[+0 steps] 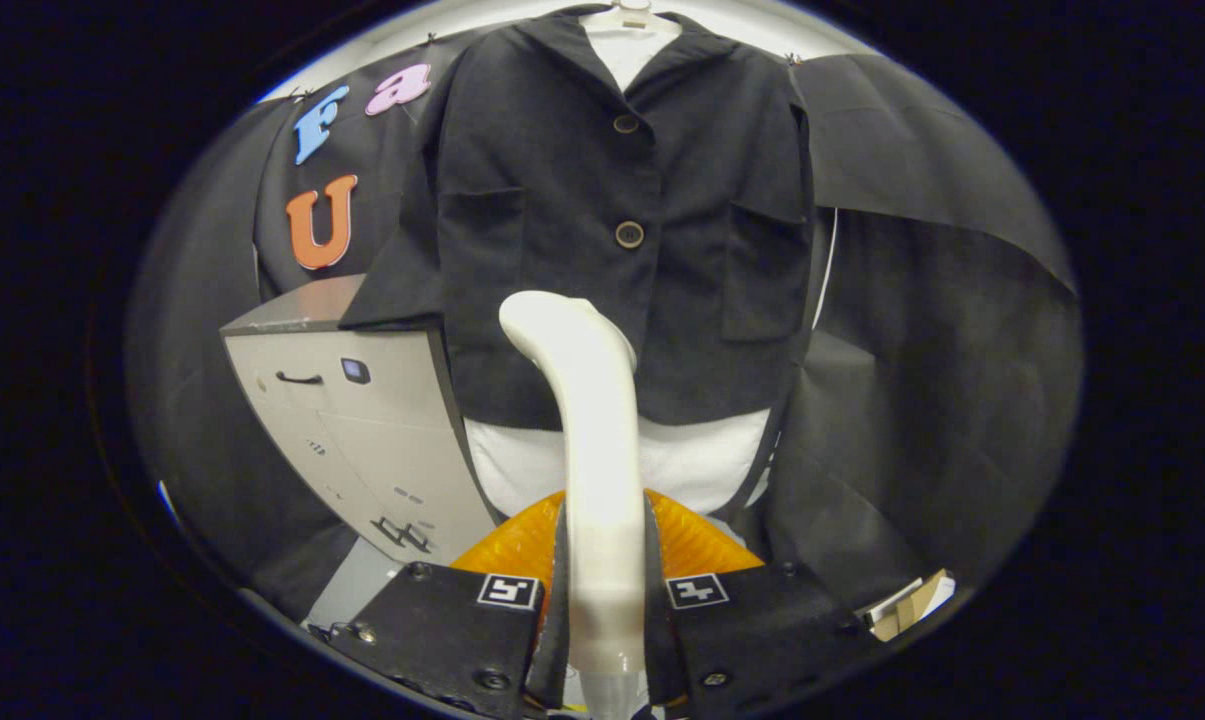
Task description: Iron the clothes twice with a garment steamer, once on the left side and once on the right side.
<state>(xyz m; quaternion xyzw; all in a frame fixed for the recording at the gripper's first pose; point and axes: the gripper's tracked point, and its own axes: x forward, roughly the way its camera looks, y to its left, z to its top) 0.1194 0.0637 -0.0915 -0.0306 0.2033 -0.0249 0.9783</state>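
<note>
A black short-sleeved jacket (602, 230) with two brown buttons hangs on a white hanger (630, 14) over a white garment (682, 462) whose hem shows below it. My gripper (604, 600) is shut on the white garment steamer (587, 430), both fingers pressing its handle. The steamer rises from between the fingers and its curved head sits at the jacket's lower front, just left of the button line. Whether the head touches the cloth I cannot tell.
A grey cabinet (362, 430) with a dark handle stands left of the jacket, under its sleeve. An orange ribbed object (507, 545) lies just beyond the fingers. Black cloth walls hang on both sides. A small cardboard piece (912, 602) lies low on the right.
</note>
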